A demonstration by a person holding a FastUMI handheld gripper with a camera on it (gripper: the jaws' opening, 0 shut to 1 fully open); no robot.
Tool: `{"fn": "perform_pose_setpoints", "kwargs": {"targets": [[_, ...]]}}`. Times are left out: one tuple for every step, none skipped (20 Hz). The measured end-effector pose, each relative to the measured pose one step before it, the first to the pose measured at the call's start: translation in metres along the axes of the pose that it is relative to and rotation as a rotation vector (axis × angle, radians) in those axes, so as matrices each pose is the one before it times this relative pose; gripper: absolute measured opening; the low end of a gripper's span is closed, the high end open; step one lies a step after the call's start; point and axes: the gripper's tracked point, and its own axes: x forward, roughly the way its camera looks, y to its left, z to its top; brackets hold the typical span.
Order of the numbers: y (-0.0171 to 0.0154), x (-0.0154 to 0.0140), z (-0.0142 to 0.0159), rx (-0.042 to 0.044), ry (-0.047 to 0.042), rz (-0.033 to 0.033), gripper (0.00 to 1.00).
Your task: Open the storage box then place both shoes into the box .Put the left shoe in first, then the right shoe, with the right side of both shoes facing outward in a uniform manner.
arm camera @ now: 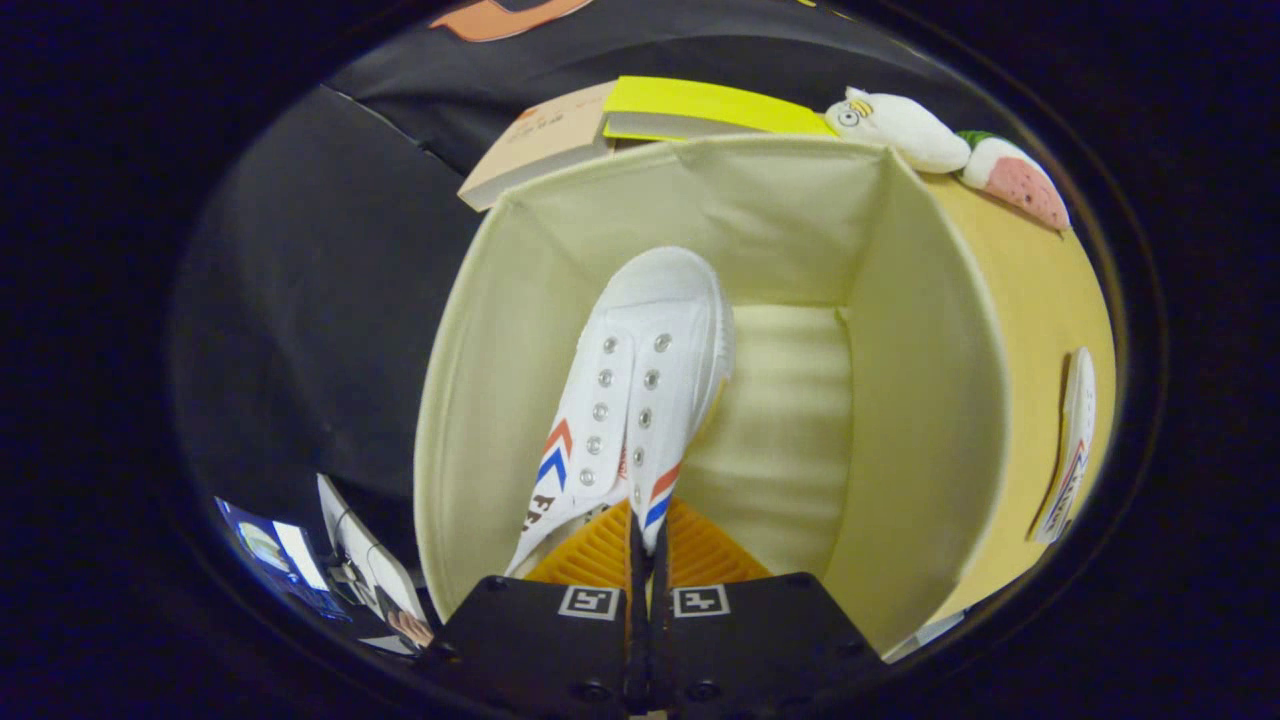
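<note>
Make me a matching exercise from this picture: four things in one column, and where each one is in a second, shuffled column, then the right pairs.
Things
1. white shoe held by the hand-held gripper
2. second white shoe
3. yellow book
4. plush toy

Places
A. behind the storage box's far wall, beside a tan book
B. inside the storage box, toe pointing away from the fingers
C. on the table to the right, outside the box
D. beyond the box's far right corner

Pairs: 1-B, 2-C, 3-A, 4-D
</note>
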Motion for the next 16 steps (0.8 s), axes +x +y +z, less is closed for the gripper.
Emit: {"fn": "perform_pose_setpoints", "kwargs": {"targets": [[0.00248,0.00656,-0.00098,0.00225,0.00501,0.00542,0.06],[0.00032,0.00566,0.00135,-0.00480,0.00240,-0.00444,0.06],[-0.00087,0.00353,0.00166,-0.00575,0.00372,-0.00860,0.06],[0.00095,0.00181,0.00052,0.00327,-0.00018,0.00073,0.06],[0.00048,-0.00208,-0.00115,0.00280,-0.00192,0.00167,0.07],[0.00432,-0.00489,0.00003,-0.00218,-0.01718,0.02636,0.14],[-0.00524,-0.00300,0.00540,0.00499,-0.01465,-0.01896,0.21],[0.00277,-0.01453,0.00518,-0.00156,-0.02988,0.02559,0.29],[0.00480,-0.01286,0.00312,-0.00851,-0.03384,0.02556,0.57],[0.00139,-0.01514,0.00439,-0.01560,-0.03946,0.01115,0.68],[0.00107,-0.01513,0.00573,-0.01770,-0.03552,0.01241,0.79],[0.00019,-0.01815,0.00419,-0.01810,-0.03661,0.01136,0.90],[-0.00239,-0.01453,0.00532,-0.01400,-0.03501,0.00659,1.00],[-0.00497,-0.01437,0.00579,-0.00836,-0.03373,0.00149,1.00],[-0.00612,-0.01447,0.00502,-0.00626,-0.02977,-0.00219,1.00],[-0.00811,-0.01270,0.00471,-0.00115,-0.02759,-0.00400,1.00]]}}
